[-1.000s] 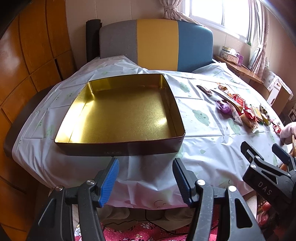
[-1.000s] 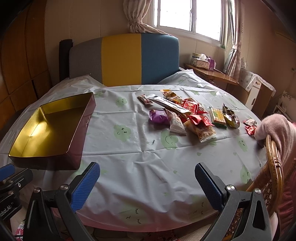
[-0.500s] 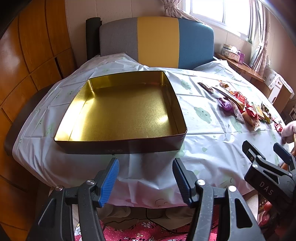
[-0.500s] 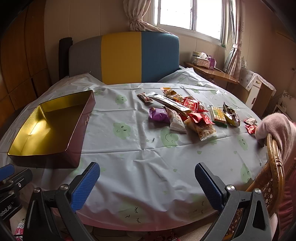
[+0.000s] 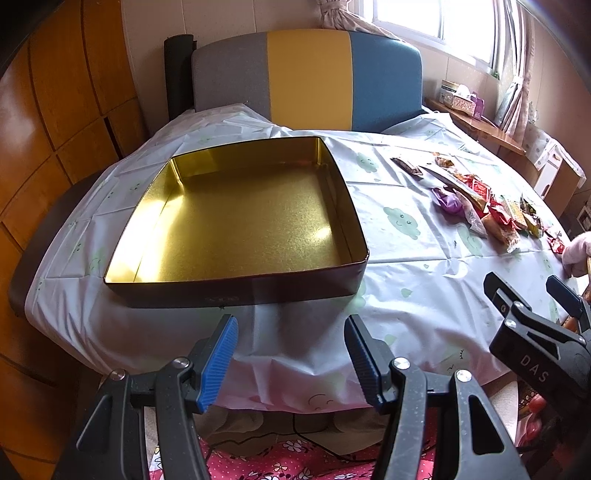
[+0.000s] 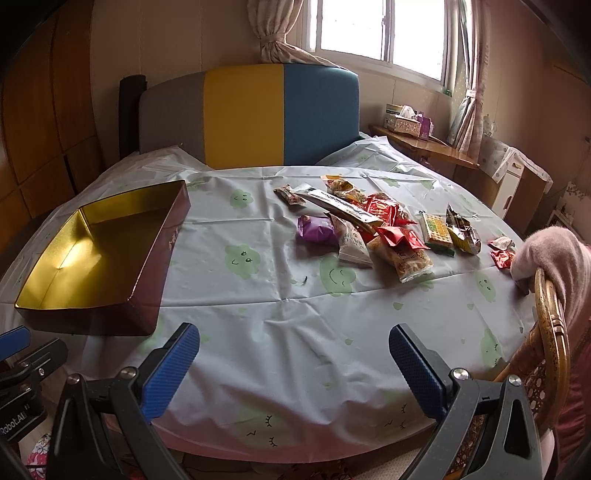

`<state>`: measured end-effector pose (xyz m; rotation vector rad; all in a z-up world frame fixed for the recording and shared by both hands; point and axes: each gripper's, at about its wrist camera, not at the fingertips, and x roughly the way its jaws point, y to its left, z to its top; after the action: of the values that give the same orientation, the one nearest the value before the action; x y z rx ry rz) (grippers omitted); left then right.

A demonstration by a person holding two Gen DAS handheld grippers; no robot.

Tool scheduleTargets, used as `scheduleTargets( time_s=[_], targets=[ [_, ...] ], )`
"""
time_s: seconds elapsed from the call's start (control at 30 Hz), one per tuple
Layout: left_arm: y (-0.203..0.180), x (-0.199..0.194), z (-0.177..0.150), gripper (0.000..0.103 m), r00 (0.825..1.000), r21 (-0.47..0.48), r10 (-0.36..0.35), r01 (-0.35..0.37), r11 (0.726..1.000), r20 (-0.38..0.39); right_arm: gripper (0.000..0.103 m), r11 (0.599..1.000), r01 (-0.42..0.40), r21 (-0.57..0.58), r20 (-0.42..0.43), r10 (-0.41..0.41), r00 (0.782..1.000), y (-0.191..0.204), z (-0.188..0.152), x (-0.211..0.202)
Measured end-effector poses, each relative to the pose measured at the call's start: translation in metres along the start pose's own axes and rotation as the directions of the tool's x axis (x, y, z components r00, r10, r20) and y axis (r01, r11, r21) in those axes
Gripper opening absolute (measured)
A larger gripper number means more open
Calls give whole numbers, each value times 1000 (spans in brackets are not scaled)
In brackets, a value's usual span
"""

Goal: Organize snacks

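Daylight from a curtained window [image 6: 380, 33] fell across a round bench [image 6: 295, 306] under a pale cloth printed with green smiling clouds, a grey, yellow and blue headboard [image 6: 251, 114] standing behind it. On the bench's left side sat a square tin [image 5: 236, 225], gold inside and dark red outside, with nothing in it. Well apart to the right lay the snacks [image 6: 373, 225] in a loose heap: a purple packet [image 6: 317, 229], a long silver sachet [image 6: 340, 205] lying across red wrappers [image 6: 384, 210], a clear bag of biscuits [image 6: 406, 258] and a green-and-yellow pack [image 6: 437, 227]; their print was too small to read.

Only the left wrist view looked straight down into the tin's floor, and it caught the right gripper [image 5: 532, 295] from the side, with "DAS" in pale letters on its black frame. Only the right wrist view showed the snacks plainly, along with a rattan chair back [image 6: 550, 332] draped with a pink garment [image 6: 554, 254] at the bench's right edge, a tissue box [image 6: 402, 122] on a wooden side shelf, and "Robot.AI" on a black body at lower left.

The left gripper [image 5: 291, 354] hung off the bench's near edge in front of the tin, its blue-padded jaws moderately apart and holding nothing. The right gripper's [image 6: 295, 369] jaws stood wide apart, likewise empty, short of the snacks
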<state>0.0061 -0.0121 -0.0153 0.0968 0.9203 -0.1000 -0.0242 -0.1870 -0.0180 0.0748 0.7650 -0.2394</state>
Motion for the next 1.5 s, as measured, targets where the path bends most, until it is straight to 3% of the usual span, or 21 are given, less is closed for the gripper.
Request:
scheduleTargets(
  time_s=[0.53, 0.7, 0.83, 0.97, 1.07, 1.17, 1.3, 1.5],
  targets=[
    [-9, 8, 0, 61, 999, 56, 12, -9, 998, -45, 103, 998, -18, -52, -29, 17, 999, -15, 2, 24],
    [-12, 14, -1, 61, 992, 62, -75, 82, 995, -106, 103, 999, -33, -40, -63, 30, 998, -36, 5, 44],
    [-18, 21, -4, 61, 964, 57, -205, 217, 974, -169, 103, 999, -35, -24, -76, 33, 997, -54, 15, 59],
    [-29, 19, -6, 61, 968, 102, -181, 200, 974, -172, 102, 1000, -7, -7, -75, 7, 997, -72, 36, 77],
    [-37, 20, -5, 61, 978, 159, -122, 150, 976, -170, 91, 1000, -13, 12, -104, 14, 994, -84, 53, 92],
    [-35, 21, 2, 61, 988, 177, -62, 87, 980, -143, 89, 998, -55, -18, -142, 52, 989, -84, 68, 106],
    [-28, 23, 19, 61, 987, 117, -103, 118, 986, -125, 68, 989, -130, -72, -181, 116, 977, -76, 84, 126],
    [-31, 22, 37, 61, 985, 98, -141, 151, 984, -101, 65, 987, -162, 14, -326, 158, 932, -84, 104, 173]
  ],
)
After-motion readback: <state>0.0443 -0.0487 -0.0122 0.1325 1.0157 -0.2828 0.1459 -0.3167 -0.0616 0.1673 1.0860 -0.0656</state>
